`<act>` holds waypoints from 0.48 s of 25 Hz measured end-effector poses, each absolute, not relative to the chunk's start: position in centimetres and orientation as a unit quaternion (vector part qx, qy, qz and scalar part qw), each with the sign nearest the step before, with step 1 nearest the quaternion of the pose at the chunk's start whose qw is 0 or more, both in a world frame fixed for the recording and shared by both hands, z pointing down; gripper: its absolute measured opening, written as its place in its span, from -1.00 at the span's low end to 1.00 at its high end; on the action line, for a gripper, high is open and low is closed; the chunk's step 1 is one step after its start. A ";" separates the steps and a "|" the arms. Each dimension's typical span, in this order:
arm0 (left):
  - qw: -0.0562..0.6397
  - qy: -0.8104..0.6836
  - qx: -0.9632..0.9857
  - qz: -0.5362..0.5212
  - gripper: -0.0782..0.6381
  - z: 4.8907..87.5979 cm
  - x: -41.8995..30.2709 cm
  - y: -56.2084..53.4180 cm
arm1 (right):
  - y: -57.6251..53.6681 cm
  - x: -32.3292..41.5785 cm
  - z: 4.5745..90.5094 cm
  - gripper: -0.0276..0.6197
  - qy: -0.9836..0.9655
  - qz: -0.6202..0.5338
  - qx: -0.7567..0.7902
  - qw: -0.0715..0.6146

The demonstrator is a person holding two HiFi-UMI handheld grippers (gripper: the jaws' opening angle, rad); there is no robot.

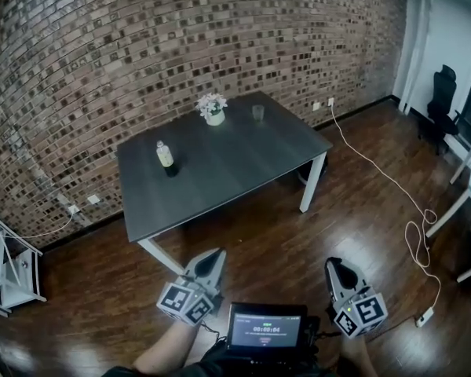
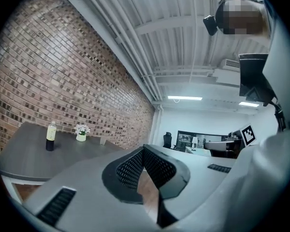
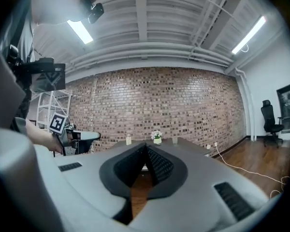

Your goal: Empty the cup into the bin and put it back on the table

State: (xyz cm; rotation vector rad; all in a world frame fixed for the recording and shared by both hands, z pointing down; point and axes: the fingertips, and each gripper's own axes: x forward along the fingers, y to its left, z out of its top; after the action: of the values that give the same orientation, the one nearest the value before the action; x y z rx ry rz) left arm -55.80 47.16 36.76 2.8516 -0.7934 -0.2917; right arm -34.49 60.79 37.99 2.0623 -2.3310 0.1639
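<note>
Left gripper (image 1: pixel 214 259) and right gripper (image 1: pixel 334 267) both have their jaws pressed together on nothing, well short of the worktop (image 1: pixel 220 171). The cup (image 1: pixel 257 113) stands near its far right edge. Reaching it unopened could knock it off and spill it. The floor cable (image 1: pixel 377 167) could catch a foot.

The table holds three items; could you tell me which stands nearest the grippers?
The bottle, toward the table left side; the potted flowers and the cup stand farther back, along its far edge.
</note>
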 end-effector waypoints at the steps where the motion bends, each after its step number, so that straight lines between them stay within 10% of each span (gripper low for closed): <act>1: 0.083 -0.272 0.954 -0.100 -0.77 36.6 -54.8 46.6 | 60.0 -33.4 37.9 -0.91 -0.753 0.053 0.656 0.012; 12: 0.080 -0.303 0.944 -0.101 -0.77 36.0 -47.2 38.9 | 50.6 -25.2 38.1 -0.91 -0.782 0.052 0.621 0.010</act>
State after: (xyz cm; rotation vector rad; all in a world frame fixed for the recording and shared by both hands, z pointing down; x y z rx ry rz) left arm -47.17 38.85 35.97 2.8251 -0.9068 -0.3008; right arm -25.22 50.65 38.12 1.9395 -2.4415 0.1619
